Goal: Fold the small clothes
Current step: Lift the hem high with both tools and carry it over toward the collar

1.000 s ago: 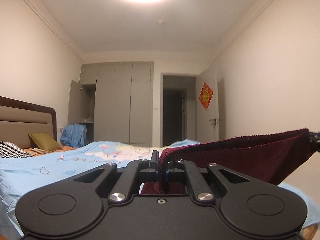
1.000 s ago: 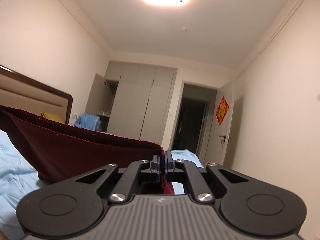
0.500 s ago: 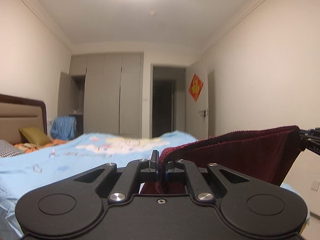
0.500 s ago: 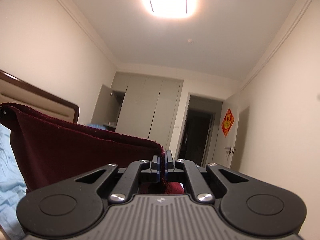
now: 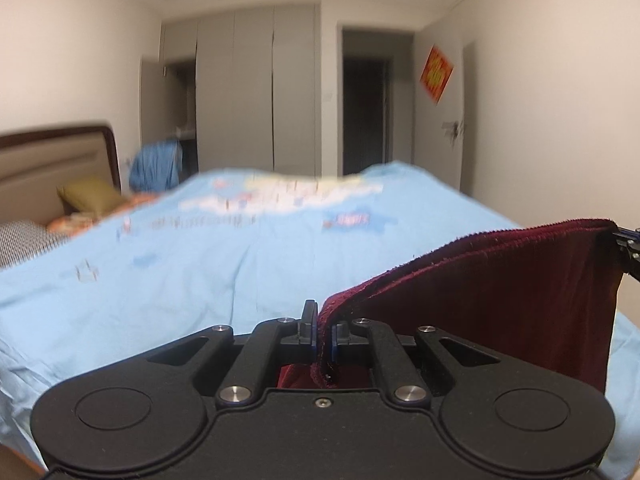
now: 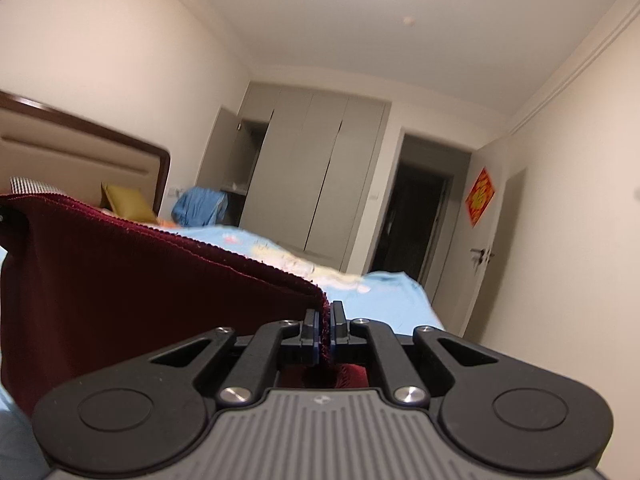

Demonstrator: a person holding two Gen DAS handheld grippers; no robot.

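The left gripper (image 5: pixel 323 330) was clenched on one top corner of the dark red garment (image 5: pixel 500 292), its jaws pinched tight on the hem; from there the cloth stretched away to the right of that claw, its upper edge rising to the far corner, where the tip of the right gripper (image 5: pixel 628 248) showed at the frame's edge, holding it. In the right wrist view the right gripper (image 6: pixel 325 330) was likewise clamped on its corner of the dark red garment (image 6: pixel 140 280); the cloth ran off to the left of that claw and hung below its taut top edge as a broad sheet, doubled at the hem. The garment hung in the air between the two claws, above the near part of the bed (image 5: pixel 200 260), whose light blue printed cover spread ahead of and below both grippers. Beyond the left claw, far to its left, stood a brown headboard (image 5: pixel 60 160) with an olive pillow (image 5: pixel 90 196) beside it; straight ahead, past the bed, were grey wardrobe doors (image 5: pixel 256 92) and a dark doorway (image 5: pixel 366 108); the background was blurred.
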